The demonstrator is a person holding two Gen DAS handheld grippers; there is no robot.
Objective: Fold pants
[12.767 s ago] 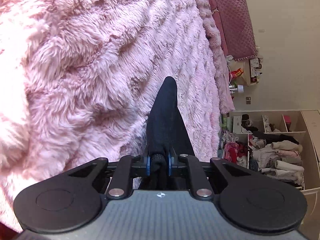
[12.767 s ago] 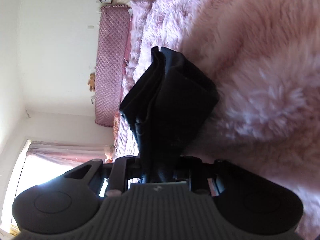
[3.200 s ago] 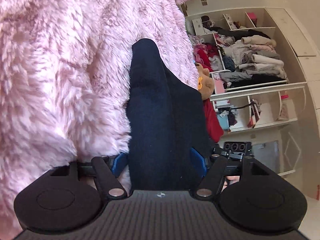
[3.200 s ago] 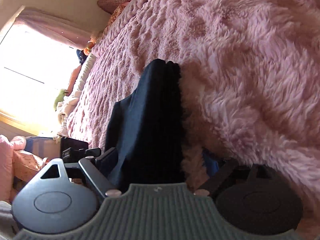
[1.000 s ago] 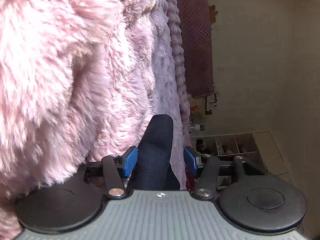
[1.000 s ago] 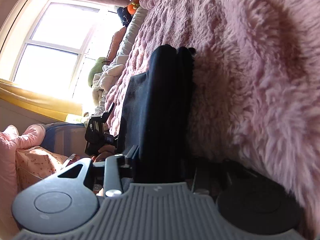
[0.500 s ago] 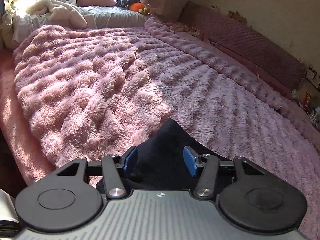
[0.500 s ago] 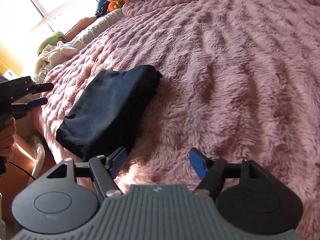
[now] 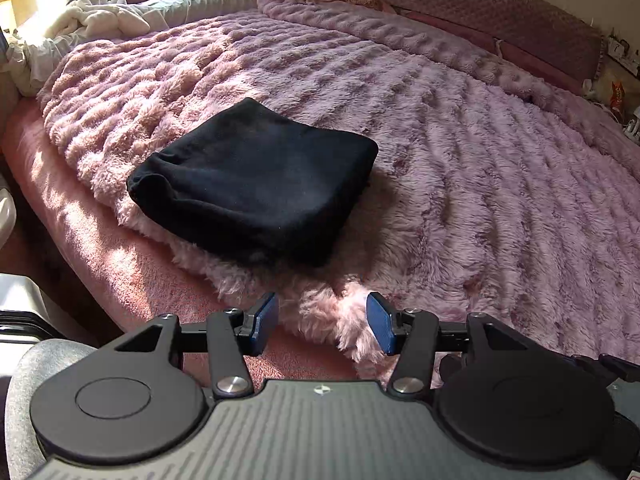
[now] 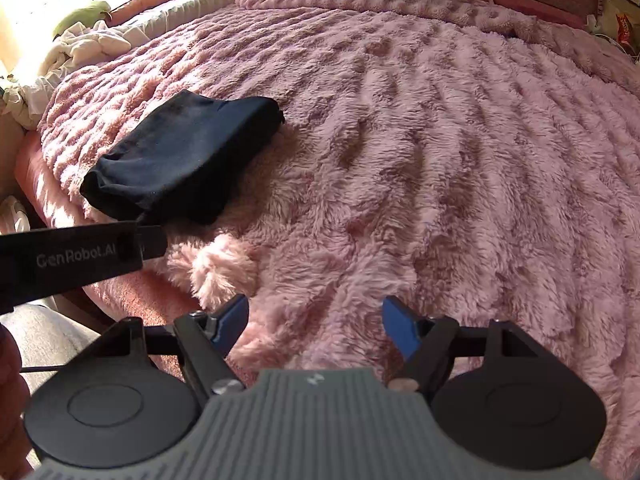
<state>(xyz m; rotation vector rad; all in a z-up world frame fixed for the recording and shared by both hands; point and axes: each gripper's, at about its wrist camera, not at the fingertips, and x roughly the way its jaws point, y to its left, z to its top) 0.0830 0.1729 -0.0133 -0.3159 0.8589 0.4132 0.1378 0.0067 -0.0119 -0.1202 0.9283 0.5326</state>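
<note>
The black pants lie folded into a thick, squarish bundle on the fluffy pink blanket, close to the blanket's near edge — nothing touches them. Beyond the pants, at the far side of the blanket, sits a heap of white bedding. On the near side of the pants the left gripper hangs above the blanket's fringe, its blue pads apart with nothing between them. The right gripper hangs further along that near edge from the pants — its jaws are opening, empty over bare fur.
</note>
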